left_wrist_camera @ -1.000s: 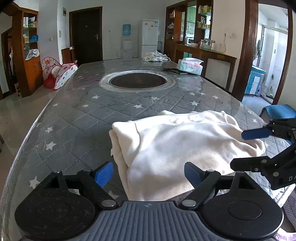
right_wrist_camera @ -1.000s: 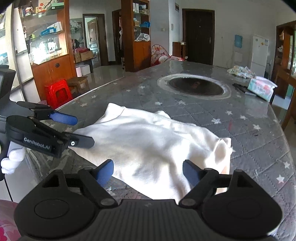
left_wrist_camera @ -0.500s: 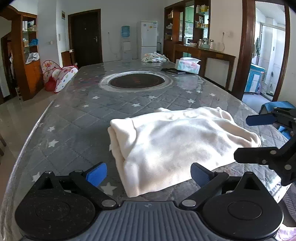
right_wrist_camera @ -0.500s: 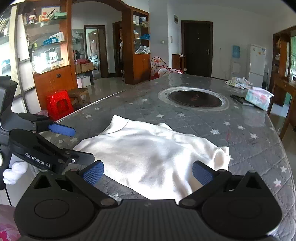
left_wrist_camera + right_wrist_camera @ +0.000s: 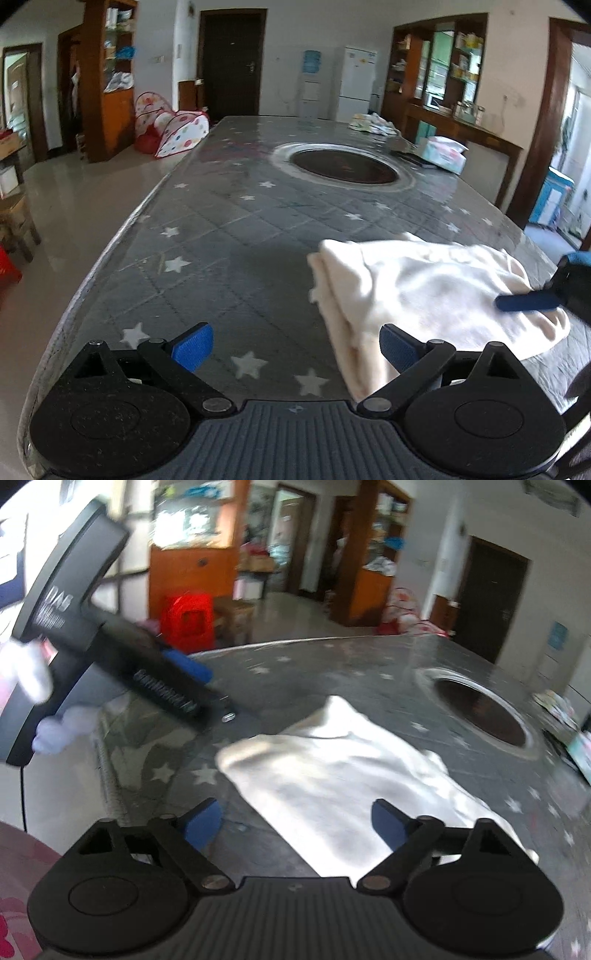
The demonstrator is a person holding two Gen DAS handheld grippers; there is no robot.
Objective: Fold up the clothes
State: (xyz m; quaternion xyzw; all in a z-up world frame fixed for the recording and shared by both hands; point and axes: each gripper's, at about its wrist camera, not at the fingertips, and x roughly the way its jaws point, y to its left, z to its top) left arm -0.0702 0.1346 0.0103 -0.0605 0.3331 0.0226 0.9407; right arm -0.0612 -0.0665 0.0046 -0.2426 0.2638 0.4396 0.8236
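A cream garment (image 5: 424, 291) lies folded in a thick bundle on the grey star-patterned table cover (image 5: 229, 236). My left gripper (image 5: 295, 349) is open at the near edge. Bare cover lies between its fingers, and the bundle's left edge is by its right finger. My right gripper (image 5: 295, 827) hovers low over the near part of the garment (image 5: 351, 775). Its jaws are closing but wide apart, and the pads press on nothing. One of the right gripper's blue fingers (image 5: 528, 302) shows over the garment's right end. A white-gloved hand (image 5: 26, 672) holds the left gripper's body.
A round dark recess (image 5: 343, 171) sits mid-table. Beyond it are a tissue pack (image 5: 443, 153) and a small heap of cloth (image 5: 373, 123). The table's left edge drops to a tiled floor. A red stool (image 5: 188, 620) and wooden cabinets stand past it.
The left gripper has swung left, so the garment has slid from the middle to the right of its view. The right wrist has rolled and shifted, blurring its view. The garment lies still.
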